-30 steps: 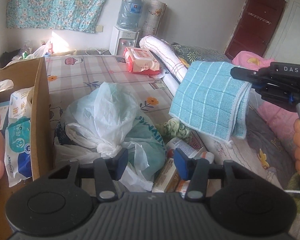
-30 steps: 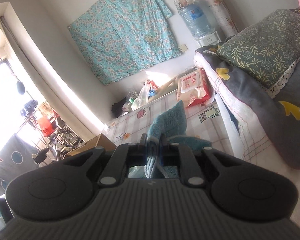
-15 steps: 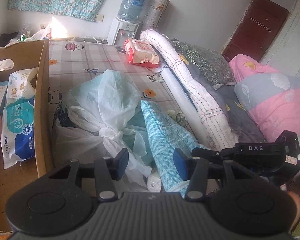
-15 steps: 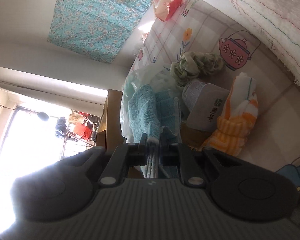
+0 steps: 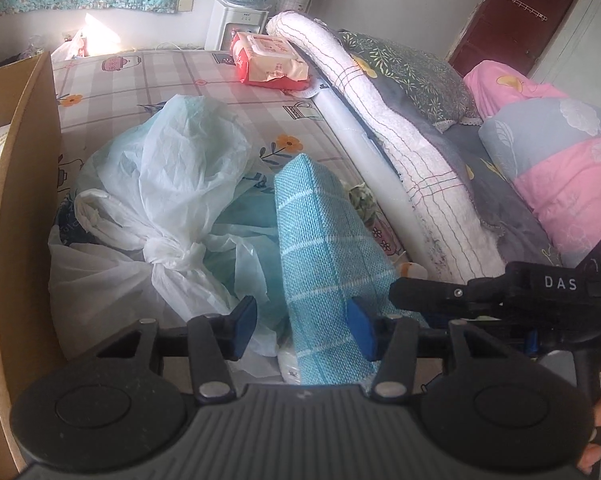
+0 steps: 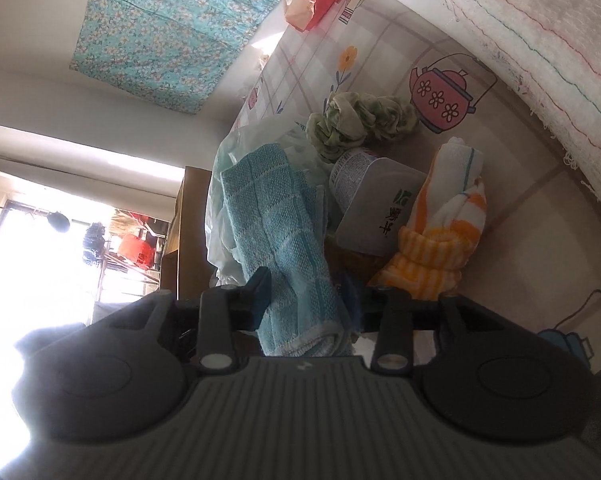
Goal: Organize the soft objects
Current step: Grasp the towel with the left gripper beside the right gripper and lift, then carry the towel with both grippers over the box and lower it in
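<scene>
Blue checked cloth (image 5: 328,256) lies on the bed pile beside the white plastic bags (image 5: 168,200); long axis runs from the near end at 6 o'clock up to the fold at 12 o'clock in the left wrist view. Left gripper (image 5: 302,326) fingers apart, cloth between the pads, contact unclear. Right gripper (image 6: 310,300) jaws opening, cloth's hemmed end between them, not pinched. Only the right wrist view shows the orange striped towel (image 6: 440,240), white tub (image 6: 376,208) and green cloth (image 6: 356,124). Only the left view shows the cardboard box (image 5: 20,200) at 9 o'clock and pink quilt (image 5: 560,160).
</scene>
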The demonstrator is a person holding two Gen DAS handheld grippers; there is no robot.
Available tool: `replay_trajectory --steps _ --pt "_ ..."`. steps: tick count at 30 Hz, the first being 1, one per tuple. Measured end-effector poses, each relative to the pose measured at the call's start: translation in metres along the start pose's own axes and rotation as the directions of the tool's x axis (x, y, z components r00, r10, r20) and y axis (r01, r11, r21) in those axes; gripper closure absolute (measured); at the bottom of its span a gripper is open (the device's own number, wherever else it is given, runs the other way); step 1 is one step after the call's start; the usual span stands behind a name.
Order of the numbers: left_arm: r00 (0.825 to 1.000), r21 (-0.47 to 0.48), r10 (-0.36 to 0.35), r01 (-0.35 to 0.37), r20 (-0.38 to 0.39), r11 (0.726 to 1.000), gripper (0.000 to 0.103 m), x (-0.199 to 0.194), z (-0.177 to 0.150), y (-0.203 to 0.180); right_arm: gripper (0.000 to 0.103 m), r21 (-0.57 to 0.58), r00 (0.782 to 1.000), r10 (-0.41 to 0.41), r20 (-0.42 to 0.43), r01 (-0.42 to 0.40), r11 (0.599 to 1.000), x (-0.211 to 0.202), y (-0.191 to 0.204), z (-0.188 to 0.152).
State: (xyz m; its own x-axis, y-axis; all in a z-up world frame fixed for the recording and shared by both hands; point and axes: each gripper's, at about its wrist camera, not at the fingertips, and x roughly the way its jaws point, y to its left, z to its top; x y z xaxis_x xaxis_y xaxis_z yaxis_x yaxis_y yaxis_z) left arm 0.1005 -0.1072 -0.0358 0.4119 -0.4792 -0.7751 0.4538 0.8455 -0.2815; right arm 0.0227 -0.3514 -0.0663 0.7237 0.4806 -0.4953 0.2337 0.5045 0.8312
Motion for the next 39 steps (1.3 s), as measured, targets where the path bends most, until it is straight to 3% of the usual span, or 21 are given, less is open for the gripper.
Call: replay_trajectory --steps 5,15,17,19,21,24,32,39 --pt "1.000 0.029 0.005 -0.005 -0.011 1.000 0.052 0.004 0.001 -0.005 0.056 -0.042 0.998 0.010 0.062 -0.007 0.999 -0.010 0.008 0.008" --pt "0.998 0.014 -0.029 0.030 -0.062 0.999 0.046 0.018 0.009 -0.006 0.056 0.011 0.999 0.049 -0.012 -0.049 0.999 0.023 0.000 0.016" --pt "0.998 0.015 -0.028 0.029 -0.063 0.999 0.048 0.020 0.009 -0.007 0.056 0.019 0.998 0.056 -0.015 -0.056 0.998 0.024 -0.001 0.017" --pt "0.998 0.027 -0.028 0.029 -0.052 0.999 0.056 0.020 0.009 -0.010 0.056 0.029 0.998 0.061 -0.013 -0.061 0.998 0.023 -0.004 0.018" --pt "0.998 0.038 -0.038 0.040 -0.043 0.998 0.071 0.018 0.008 -0.012 0.056 0.034 0.998 0.069 -0.012 -0.068 0.997 0.022 -0.004 0.017" --pt "0.998 0.049 -0.066 0.067 -0.017 0.997 0.079 0.011 0.006 -0.013 0.056 0.032 0.997 0.073 -0.008 -0.073 0.997 0.019 -0.003 0.014" --pt "0.986 0.026 -0.157 0.156 0.051 0.987 0.081 -0.027 0.004 -0.005 0.056 0.012 0.993 0.119 0.005 -0.119 0.993 0.005 0.023 0.001" --pt "0.975 -0.015 -0.168 0.172 0.145 0.985 0.081 -0.084 0.004 0.026 0.056 -0.067 0.980 0.195 -0.039 -0.197 0.978 0.019 0.078 -0.014"
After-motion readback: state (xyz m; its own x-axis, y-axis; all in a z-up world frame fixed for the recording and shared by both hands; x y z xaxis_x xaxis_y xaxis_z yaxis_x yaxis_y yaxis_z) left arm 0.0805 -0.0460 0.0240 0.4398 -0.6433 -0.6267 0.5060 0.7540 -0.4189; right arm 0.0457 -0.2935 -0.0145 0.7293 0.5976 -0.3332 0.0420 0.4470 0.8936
